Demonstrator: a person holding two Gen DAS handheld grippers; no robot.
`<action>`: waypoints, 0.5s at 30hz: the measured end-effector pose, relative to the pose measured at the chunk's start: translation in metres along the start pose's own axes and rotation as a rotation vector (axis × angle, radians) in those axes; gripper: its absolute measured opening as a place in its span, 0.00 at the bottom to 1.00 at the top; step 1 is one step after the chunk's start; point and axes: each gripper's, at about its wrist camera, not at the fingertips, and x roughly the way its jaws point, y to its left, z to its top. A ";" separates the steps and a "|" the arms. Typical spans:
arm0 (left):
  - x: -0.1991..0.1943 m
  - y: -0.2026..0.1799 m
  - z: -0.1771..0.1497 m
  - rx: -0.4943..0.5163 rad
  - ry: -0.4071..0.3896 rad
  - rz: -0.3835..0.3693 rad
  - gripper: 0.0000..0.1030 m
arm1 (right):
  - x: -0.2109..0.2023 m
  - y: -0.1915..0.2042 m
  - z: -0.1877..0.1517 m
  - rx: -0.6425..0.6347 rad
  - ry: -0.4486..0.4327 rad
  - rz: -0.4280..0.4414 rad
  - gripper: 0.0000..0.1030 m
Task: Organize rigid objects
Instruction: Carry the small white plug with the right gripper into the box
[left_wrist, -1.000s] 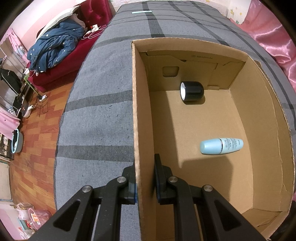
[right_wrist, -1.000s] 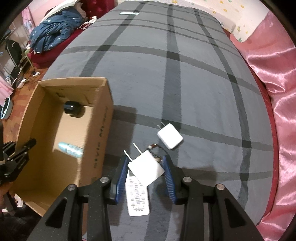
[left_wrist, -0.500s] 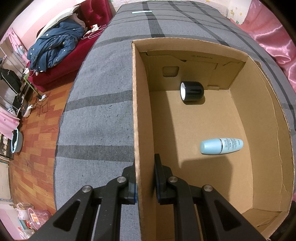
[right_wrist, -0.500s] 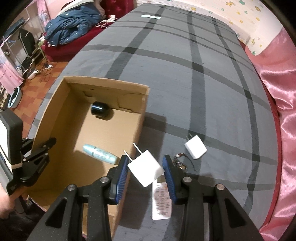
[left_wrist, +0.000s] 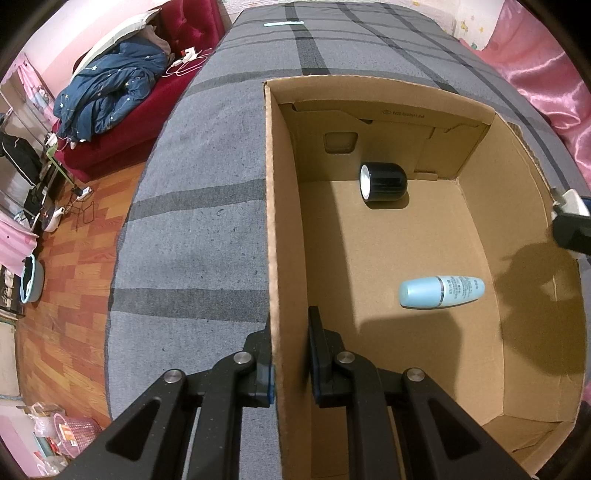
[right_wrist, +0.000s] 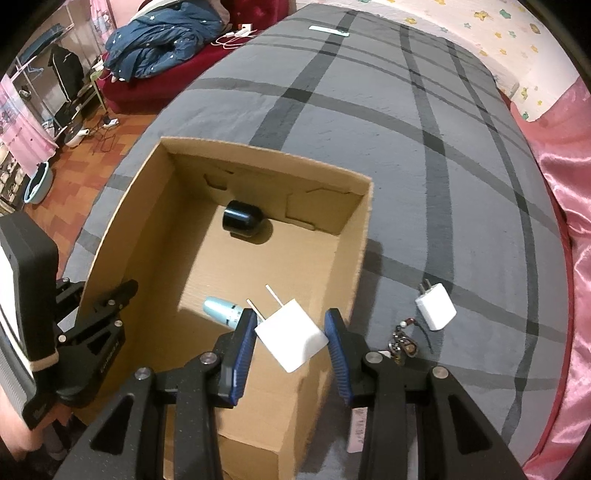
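An open cardboard box (left_wrist: 286, 229) (right_wrist: 354, 258) sits on the grey plaid bed. Inside lie a black cylinder (left_wrist: 384, 181) (right_wrist: 240, 218) and a pale blue bottle (left_wrist: 441, 291) (right_wrist: 221, 312). My left gripper (left_wrist: 290, 354) (right_wrist: 122, 295) is shut on the box's left wall, one finger on each side. My right gripper (right_wrist: 291, 332) is shut on a white plug charger (right_wrist: 291, 334), prongs pointing up-left, hanging above the box's right wall. That gripper shows at the right edge of the left wrist view (left_wrist: 570, 221).
A second white charger (right_wrist: 436, 306), a beaded keychain (right_wrist: 402, 341) and a white flat item (right_wrist: 358, 428) under my right finger lie on the bed right of the box. A red sofa (left_wrist: 122, 140) with a blue coat stands left, beyond the bed edge.
My right gripper has carried the white charger leftward from over the bed to above the box's right wall. The left gripper and box have stayed still.
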 end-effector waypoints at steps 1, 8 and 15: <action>0.000 0.000 0.000 0.000 0.000 0.000 0.14 | 0.003 0.003 0.000 -0.004 0.003 -0.002 0.39; 0.000 0.000 -0.001 0.001 -0.002 0.000 0.14 | 0.026 0.012 -0.001 0.015 0.018 0.017 0.39; 0.000 0.000 -0.001 0.000 -0.003 -0.002 0.14 | 0.052 0.019 -0.006 0.035 0.051 0.044 0.40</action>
